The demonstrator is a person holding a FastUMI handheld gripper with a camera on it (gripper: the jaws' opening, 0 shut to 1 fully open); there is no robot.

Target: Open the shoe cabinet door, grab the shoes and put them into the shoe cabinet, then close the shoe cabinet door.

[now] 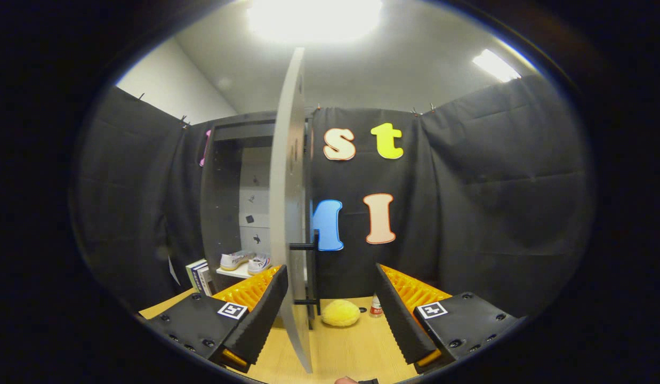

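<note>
Two shoes point(246, 261) already sit inside the shoe cabinet point(223, 213); the tongs point(330, 314) stand spread around the door point(288, 213) edge, likely to swing it closed.

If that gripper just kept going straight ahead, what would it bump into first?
Probably the open cabinet door, standing edge-on between the open gripper's fingers, nearer the left one. To its right lie a yellow plush and the wall cloth; depth is unclear.

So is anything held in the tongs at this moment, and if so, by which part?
Nothing is held. The tongs are open, with the edge of the open cabinet door standing between the fingers, near the left one; neither visibly presses on it. The shoes sit inside the cabinet.
</note>
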